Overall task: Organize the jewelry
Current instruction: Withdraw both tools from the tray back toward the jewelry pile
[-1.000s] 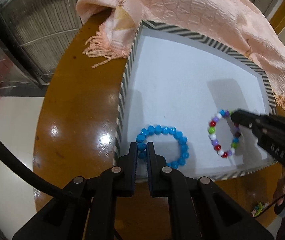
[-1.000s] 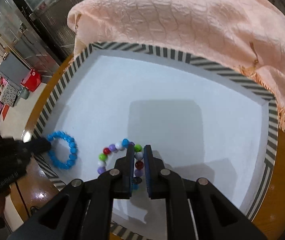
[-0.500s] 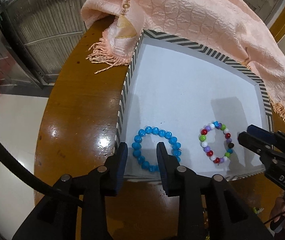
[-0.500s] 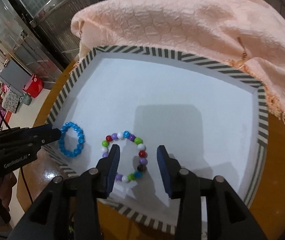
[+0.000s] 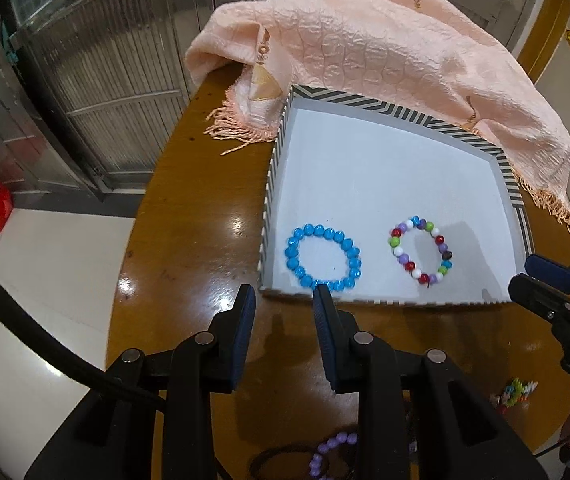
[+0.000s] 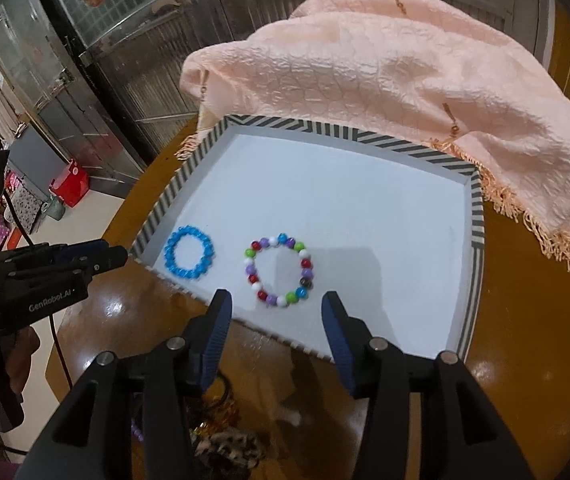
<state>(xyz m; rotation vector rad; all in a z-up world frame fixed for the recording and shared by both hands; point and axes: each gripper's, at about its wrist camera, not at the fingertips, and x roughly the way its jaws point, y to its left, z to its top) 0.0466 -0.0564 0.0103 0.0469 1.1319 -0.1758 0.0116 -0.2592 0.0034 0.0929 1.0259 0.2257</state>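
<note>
A white tray with a black-and-white striped rim sits on a round brown table. A blue bead bracelet lies flat near the tray's front left corner. A multicoloured bead bracelet lies beside it, to the right. My left gripper hangs open over the tray's front edge, just short of the blue bracelet, holding nothing. My right gripper hovers in front of the multicoloured bracelet. Its jaws are opening, with nothing between them.
A peach fringed scarf drapes over the tray's far side. More jewelry lies on the table near me: a purple bead string, a small colourful piece and a leopard-print item. The table edge drops to a pale floor at left.
Both grippers went from shut on their bracelets to open. The bracelets now lie free in the tray, and both grippers have drawn back and upward from them.
</note>
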